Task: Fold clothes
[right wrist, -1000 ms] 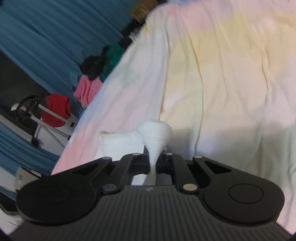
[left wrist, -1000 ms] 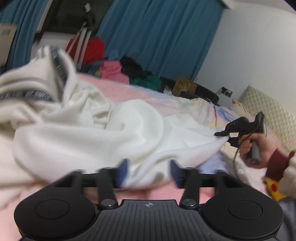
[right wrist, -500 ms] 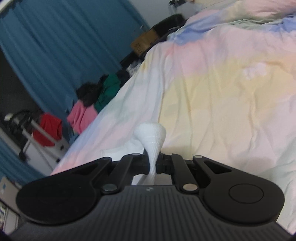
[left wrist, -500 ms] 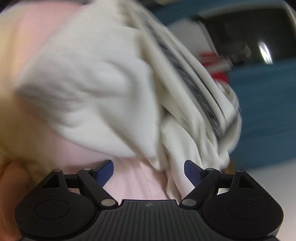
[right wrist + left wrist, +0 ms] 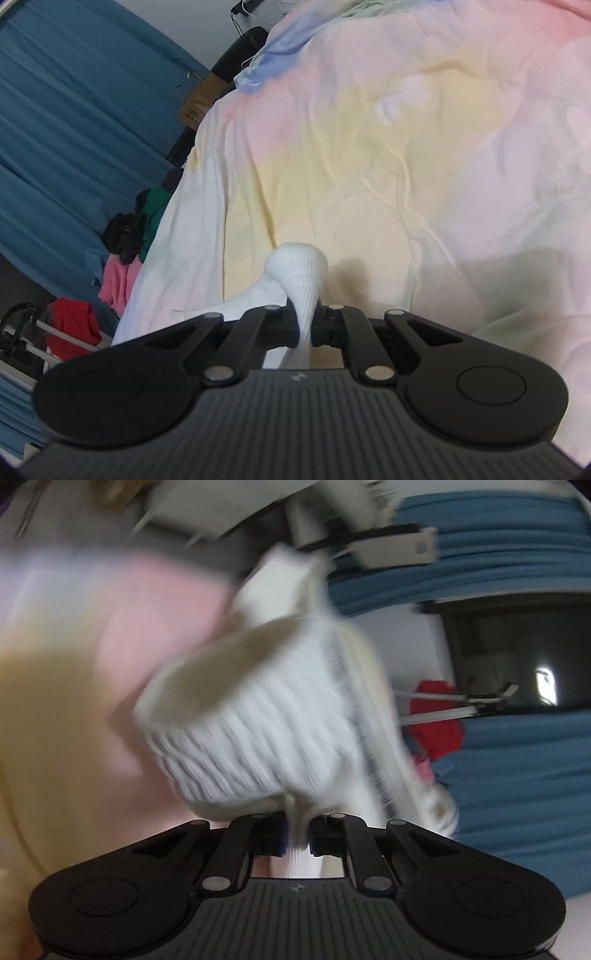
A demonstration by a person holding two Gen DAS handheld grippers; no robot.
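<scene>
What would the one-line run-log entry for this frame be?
left gripper: shut on white knit garment | right gripper: shut on ribbed cuff | surface: pastel bedsheet | left view blurred | fold not yet made

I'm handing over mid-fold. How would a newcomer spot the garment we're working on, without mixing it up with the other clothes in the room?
Start at the bed's pastel sheet. Above it, the right gripper pinches a ribbed cuff of the white sweater, and the left gripper pinches another part. The clothes pile by the blue curtain is pink, green and black; only this one is white and held.
</scene>
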